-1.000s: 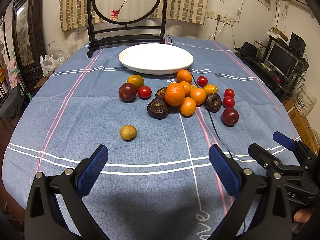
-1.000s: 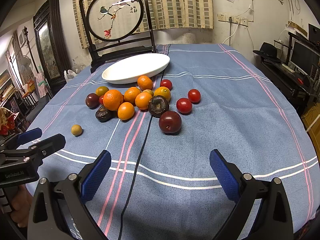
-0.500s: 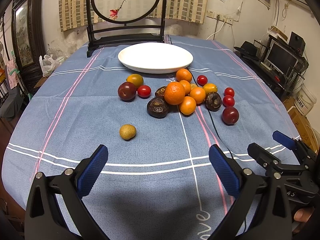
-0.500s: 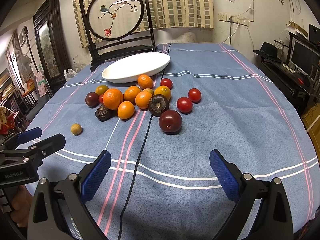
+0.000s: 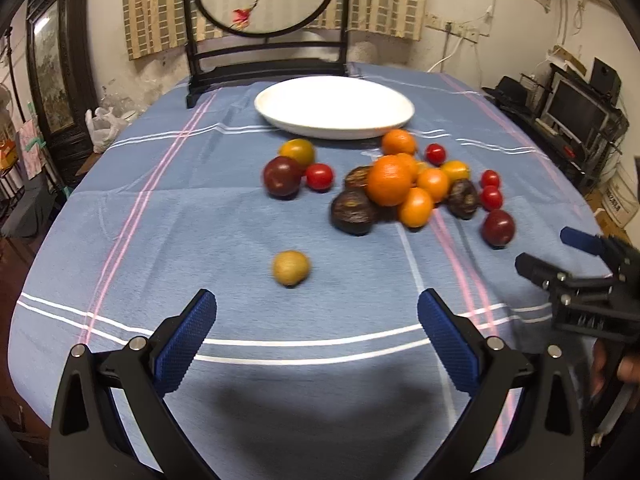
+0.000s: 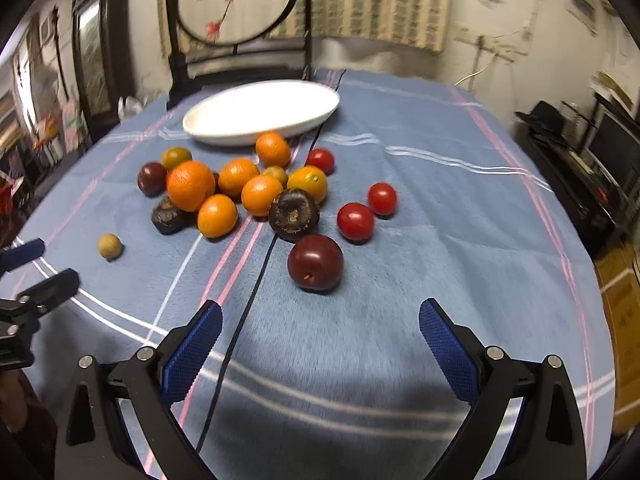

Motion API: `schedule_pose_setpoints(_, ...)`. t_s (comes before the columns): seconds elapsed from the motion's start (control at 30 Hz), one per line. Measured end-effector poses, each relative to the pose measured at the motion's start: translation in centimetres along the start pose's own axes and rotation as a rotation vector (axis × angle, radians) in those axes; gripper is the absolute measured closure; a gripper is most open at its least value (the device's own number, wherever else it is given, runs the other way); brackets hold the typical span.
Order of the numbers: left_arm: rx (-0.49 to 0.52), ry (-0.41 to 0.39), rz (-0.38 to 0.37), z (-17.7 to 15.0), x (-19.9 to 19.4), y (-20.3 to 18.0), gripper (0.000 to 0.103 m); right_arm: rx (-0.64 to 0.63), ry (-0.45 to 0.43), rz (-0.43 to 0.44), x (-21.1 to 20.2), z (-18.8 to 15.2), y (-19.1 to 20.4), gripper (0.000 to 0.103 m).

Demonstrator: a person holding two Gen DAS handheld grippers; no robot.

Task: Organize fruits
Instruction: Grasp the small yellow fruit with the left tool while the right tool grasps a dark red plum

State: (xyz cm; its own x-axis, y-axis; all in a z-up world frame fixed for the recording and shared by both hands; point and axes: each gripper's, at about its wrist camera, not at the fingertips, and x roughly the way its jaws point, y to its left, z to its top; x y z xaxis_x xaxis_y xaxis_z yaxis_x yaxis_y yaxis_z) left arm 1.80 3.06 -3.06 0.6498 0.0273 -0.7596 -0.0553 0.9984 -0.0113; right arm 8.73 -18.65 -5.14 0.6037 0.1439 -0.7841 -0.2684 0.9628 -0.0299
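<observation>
Left hand-held gripper (image 5: 316,312): jaws spread wide, nothing between, hovering low over the near edge of the counter (image 5: 160,220). Right hand-held gripper (image 6: 320,320): also spread, empty, same height by the look of it.

From the left one: small tan fruit (image 5: 291,267) at 12 o'clock, nearest thing, alone, well apart from the pile. Roughly round, no usable long axis; any approach angle fine. Probably the left side's first pick.

From the right one: dark red plum (image 6: 315,262) at 12 o'clock, just ahead of the jaws, stem dimple facing the camera, slightly toward 6 o'clock. Near-round too, axis roughly along the approach line. Black cable (image 6: 244,304) running past it at its 9 o'clock, between jaws and pile; risk of snagging the left-hand finger (image 6: 192,348).

Further out: main pile of oranges (image 6: 191,185) with dark wrinkled fruits (image 6: 293,213) touching them, at 11 o'clock from the right gripper, 1 o'clock from the left. Two red tomatoes (image 6: 355,221) at the plum's 1 o'clock, apart from the pile.

White plate (image 5: 280,114) beyond everything at 12 o'clock, empty, one orange just beside its near rim. Nothing sorted yet; task at the very start, judging by layout.

Nearer-arm call: tan fruit to left, plum to right. Image slightly motion-blurred, fine detail soft.
</observation>
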Motion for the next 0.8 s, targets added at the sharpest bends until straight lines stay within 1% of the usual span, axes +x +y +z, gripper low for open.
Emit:
schedule_pose_setpoints(0.03,-0.008,0.009,0.002,0.0,0.3,0.5,0.005,-0.003,0.013,0.001,0.5,0.3,0.1,0.004)
schedule_pose_setpoints(0.13,-0.027,0.033,0.007,0.1,1.3,1.7,0.005,-0.001,0.059,0.025,2.3,1.2,0.1,0.012)
schedule_pose_setpoints(0.2,-0.038,0.042,0.012,0.3,2.0,2.3,0.005,0.010,0.081,0.050,3.1,1.6,0.0,0.023)
schedule_pose_setpoints(0.27,-0.045,0.056,0.018,0.5,2.7,2.8,0.005,0.016,0.104,0.064,4.1,1.8,0.1,0.028)
schedule_pose_setpoints(0.3,-0.046,0.062,0.019,0.7,3.1,2.9,0.005,0.020,0.111,0.072,4.5,1.8,0.2,0.036)
schedule_pose_setpoints(0.33,-0.045,0.065,0.019,0.9,3.4,2.9,0.005,0.024,0.119,0.078,4.9,1.9,0.2,0.041)
schedule_pose_setpoints(0.43,-0.031,0.076,0.020,1.3,4.4,2.6,0.005,0.020,0.104,0.066,4.9,2.1,0.3,0.050)
schedule_pose_setpoints(0.5,-0.027,0.076,0.019,1.6,5.0,2.4,0.005,0.034,0.093,0.060,4.8,2.2,-0.2,0.064)
schedule_pose_setpoints(0.57,-0.018,0.074,0.021,1.8,5.3,2.0,0.005,0.054,0.090,0.090,4.9,2.2,-0.8,0.064)
schedule_pose_setpoints(0.6,-0.011,0.072,0.021,1.7,5.4,1.9,0.007,0.061,0.086,0.099,4.9,2.1,-1.0,0.064)
schedule_pose_setpoints(0.67,0.005,0.078,0.018,1.7,5.6,1.5,0.027,0.065,0.081,0.105,4.7,1.8,-1.3,0.064)
schedule_pose_setpoints(0.73,0.012,0.100,0.007,1.6,6.2,1.3,0.034,0.065,0.073,0.108,4.4,1.5,-1.4,0.064)
schedule_pose_setpoints(0.77,0.011,0.113,0.010,1.5,6.6,1.3,0.043,0.067,0.068,0.115,4.3,1.4,-1.4,0.064)
schedule_pose_setpoints(0.8,0.012,0.123,0.011,1.5,6.8,1.3,0.049,0.067,0.067,0.121,4.3,1.4,-1.4,0.064)
